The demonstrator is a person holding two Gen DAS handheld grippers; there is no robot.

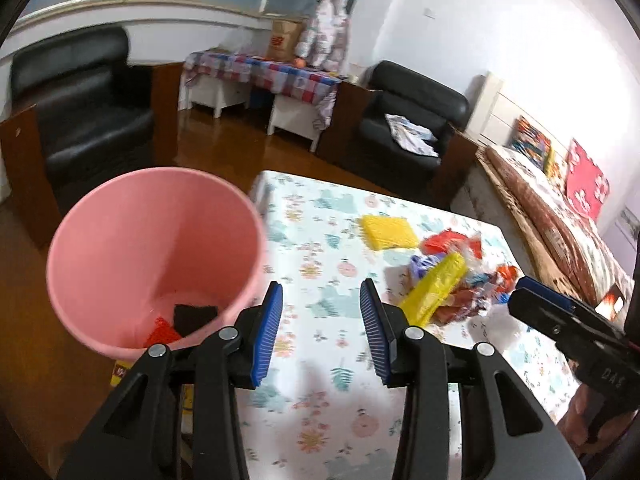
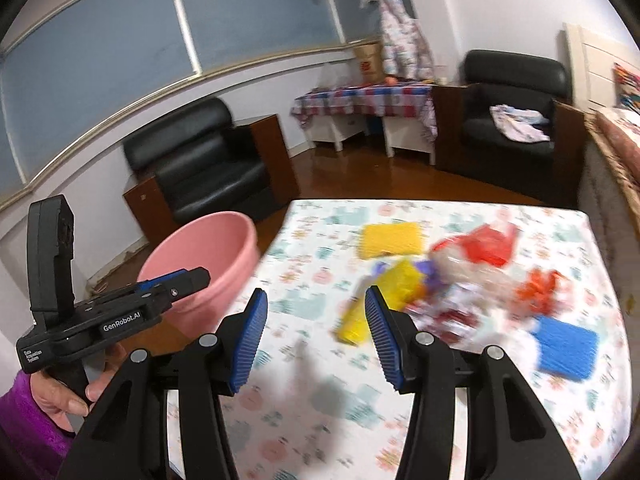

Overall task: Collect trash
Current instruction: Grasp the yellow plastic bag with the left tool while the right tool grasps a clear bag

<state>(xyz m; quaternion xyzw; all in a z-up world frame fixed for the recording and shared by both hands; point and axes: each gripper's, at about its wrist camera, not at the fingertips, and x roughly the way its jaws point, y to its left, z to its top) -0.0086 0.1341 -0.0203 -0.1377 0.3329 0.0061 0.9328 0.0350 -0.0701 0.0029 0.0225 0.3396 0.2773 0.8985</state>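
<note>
Left wrist view shows my worry: the round pink plastic bin (image 1: 154, 256) stands off the table edge at nine o'clock, so a loose pinch on the crumpled heap of coloured wrappers (image 1: 460, 276) at two o'clock could spill scraps onto the floral-cloth table (image 1: 320, 360) or the floor. My left gripper (image 1: 321, 332) stands well open, holding nothing. My right gripper (image 2: 314, 338) likewise gapes empty, heap at one o'clock.
</note>
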